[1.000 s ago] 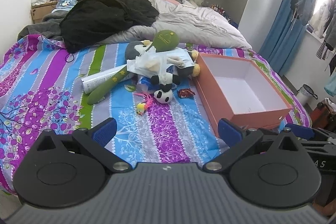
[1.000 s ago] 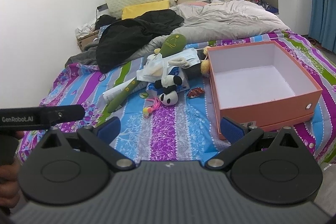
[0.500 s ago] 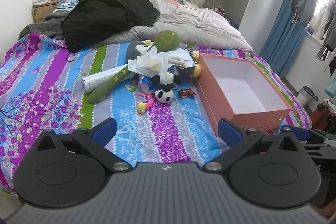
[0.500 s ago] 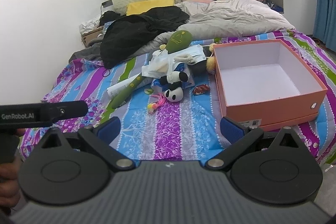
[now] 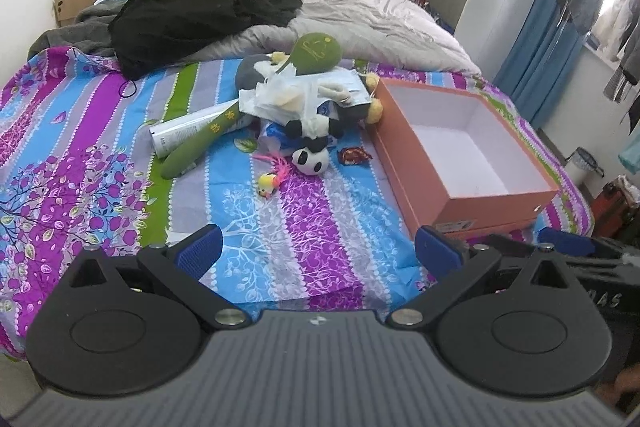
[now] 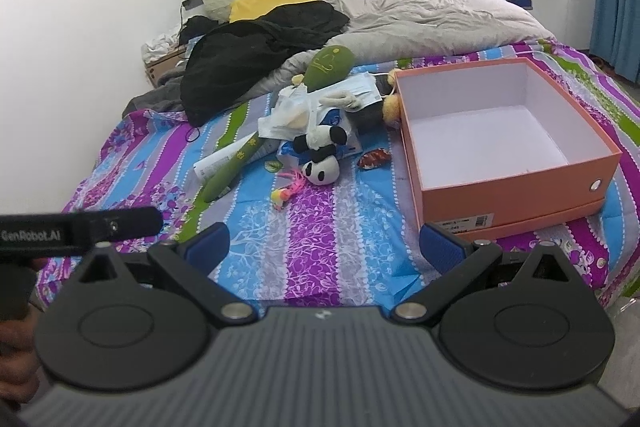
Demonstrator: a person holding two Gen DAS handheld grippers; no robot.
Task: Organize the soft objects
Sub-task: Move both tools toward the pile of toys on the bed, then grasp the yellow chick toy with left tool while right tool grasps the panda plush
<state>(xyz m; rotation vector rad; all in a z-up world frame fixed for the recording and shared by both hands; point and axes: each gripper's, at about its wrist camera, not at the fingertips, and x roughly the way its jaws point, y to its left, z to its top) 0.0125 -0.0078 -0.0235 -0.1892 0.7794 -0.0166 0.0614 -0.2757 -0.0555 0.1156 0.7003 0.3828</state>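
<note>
Both claws are spread wide and hold nothing. Ahead of the left gripper [image 5: 318, 251], well apart, the panda plush [image 5: 310, 159] lies on the striped bedspread [image 5: 80, 147] against a heap of soft toys. The open orange box [image 6: 516, 187] sits ahead-right of the right gripper [image 6: 324, 247].

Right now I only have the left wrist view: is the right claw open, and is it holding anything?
Observer: The right claw is open, with nothing between its pads.
Operator: Is there a handle on the orange box, on the side wall I can't see?
Observer: No handle, only a small round eyelet set in that wall.
</note>
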